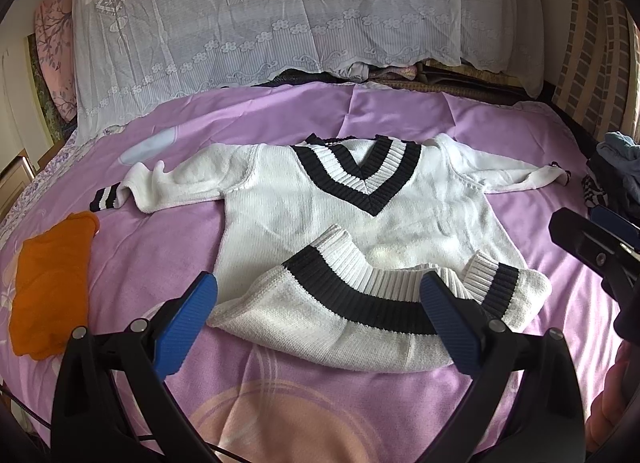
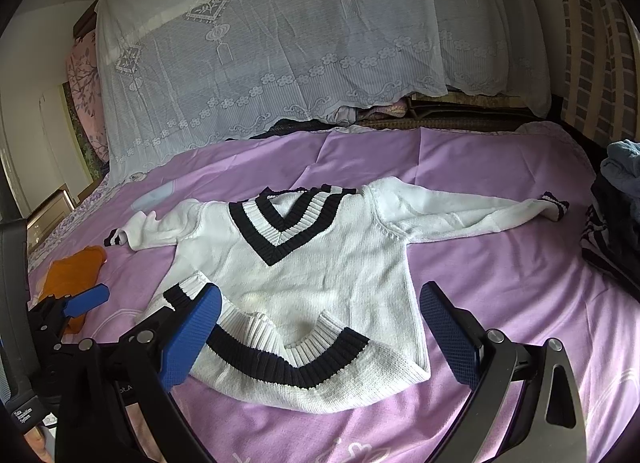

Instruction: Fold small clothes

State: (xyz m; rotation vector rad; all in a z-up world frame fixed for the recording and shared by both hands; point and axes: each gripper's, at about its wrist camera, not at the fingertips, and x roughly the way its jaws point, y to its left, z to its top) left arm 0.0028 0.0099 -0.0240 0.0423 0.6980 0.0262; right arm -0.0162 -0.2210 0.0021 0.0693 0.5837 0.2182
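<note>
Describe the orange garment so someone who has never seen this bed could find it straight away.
Start at the purple bedsheet with the white V-neck sweater spread across it. Follow the sweater's sleeve with the visible striped cuff; just nearer than that cuff lies the orange garment, crumpled. It is the only plain orange piece, with no stripes.

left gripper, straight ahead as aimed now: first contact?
Most likely the folded-up hem of the white sweater, which lies between the open fingers of the left gripper. Its height above the bed is unclear, so it might skim over onto the sweater body.
</note>
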